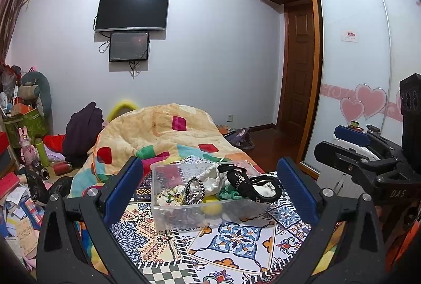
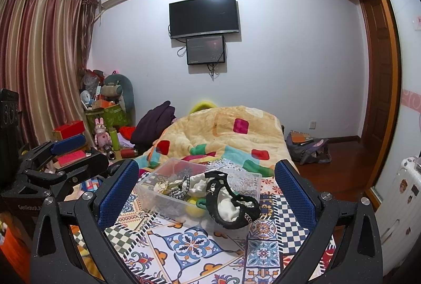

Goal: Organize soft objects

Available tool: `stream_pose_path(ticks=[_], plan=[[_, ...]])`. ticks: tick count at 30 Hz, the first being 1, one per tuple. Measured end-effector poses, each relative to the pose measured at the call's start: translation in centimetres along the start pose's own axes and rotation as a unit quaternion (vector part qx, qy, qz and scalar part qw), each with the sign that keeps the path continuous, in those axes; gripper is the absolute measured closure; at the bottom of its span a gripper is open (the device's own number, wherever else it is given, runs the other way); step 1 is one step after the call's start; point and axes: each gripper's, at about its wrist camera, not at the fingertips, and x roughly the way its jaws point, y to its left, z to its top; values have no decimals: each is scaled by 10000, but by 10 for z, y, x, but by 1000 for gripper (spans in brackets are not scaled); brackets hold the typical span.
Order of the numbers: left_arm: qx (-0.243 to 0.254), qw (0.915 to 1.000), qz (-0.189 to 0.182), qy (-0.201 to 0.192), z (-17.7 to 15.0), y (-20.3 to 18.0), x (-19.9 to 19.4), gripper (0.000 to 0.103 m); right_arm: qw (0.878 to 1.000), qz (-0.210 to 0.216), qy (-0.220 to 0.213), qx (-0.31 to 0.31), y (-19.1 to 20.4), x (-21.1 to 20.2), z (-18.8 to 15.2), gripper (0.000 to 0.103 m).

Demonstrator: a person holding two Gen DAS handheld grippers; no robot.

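A clear plastic box [image 1: 168, 215] [image 2: 158, 201] stands on the patterned mat on the bed. In it lie a white cloth [image 1: 213, 178] [image 2: 198, 185], a black-and-white woven band [image 1: 195, 189] [image 2: 183, 188], a flowery piece [image 1: 169, 198], a green scrunchie [image 1: 229, 194] and a yellow ball [image 1: 213, 207] [image 2: 191, 206]. A black strap-like item with white lining [image 1: 259, 188] [image 2: 231, 202] hangs over the box's right rim. My left gripper [image 1: 210, 189] is open, short of the box, nothing between its blue pads. My right gripper [image 2: 206, 192] is open too, also empty.
A colourful quilt [image 1: 163, 136] is heaped on the bed behind the box. The patterned mat [image 1: 236, 242] spreads in front. The other gripper shows at the right [image 1: 368, 160] and at the left [image 2: 52, 160]. Floor clutter lies left, a wardrobe right.
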Motion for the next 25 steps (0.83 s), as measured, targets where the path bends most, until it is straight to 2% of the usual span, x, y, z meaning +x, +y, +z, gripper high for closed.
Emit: stream_pose_path(ticks=[25], plan=[[39,10000,-87,23,1,-1,-1,0,10000,38,46,21,1,1,-4,0]])
